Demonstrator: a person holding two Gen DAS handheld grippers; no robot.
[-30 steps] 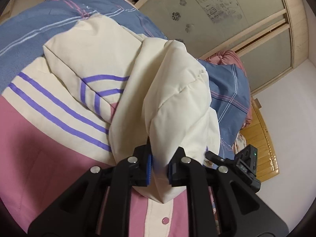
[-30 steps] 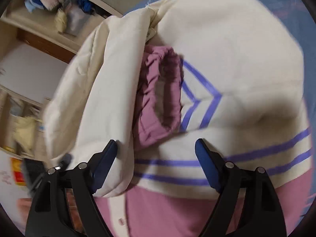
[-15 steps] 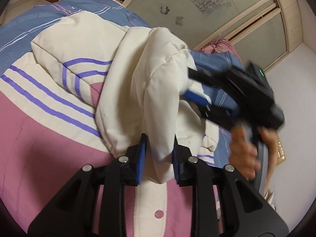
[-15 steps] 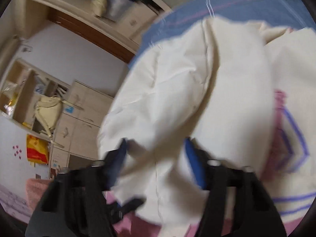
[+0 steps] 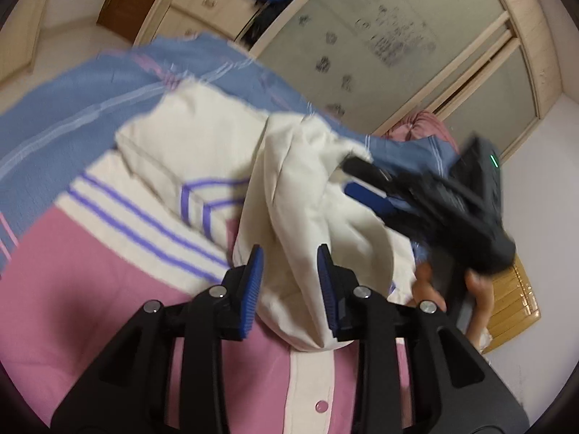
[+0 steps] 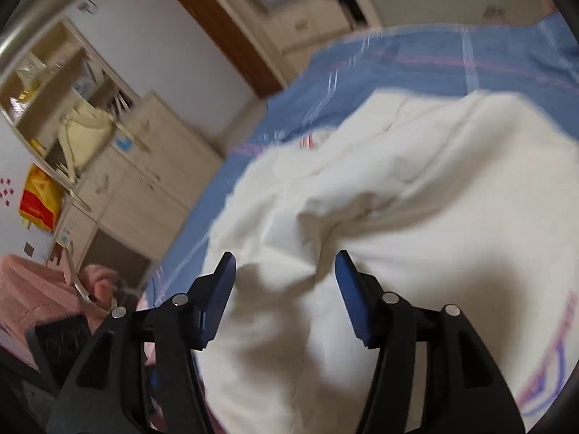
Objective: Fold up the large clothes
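Left claw (image 5: 289, 271) agape | cream sleeve (image 5: 300, 217) between fingers | jacket (image 5: 108, 289) beneath

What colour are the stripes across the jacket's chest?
Purple stripes on a cream band, above the pink body of the jacket; clearest in the left wrist view.

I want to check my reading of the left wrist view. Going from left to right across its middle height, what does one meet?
Blue striped bedsheet → cream jacket body with purple stripes → raised cream sleeve → right gripper, blurred, reaching in from the right → white wall.
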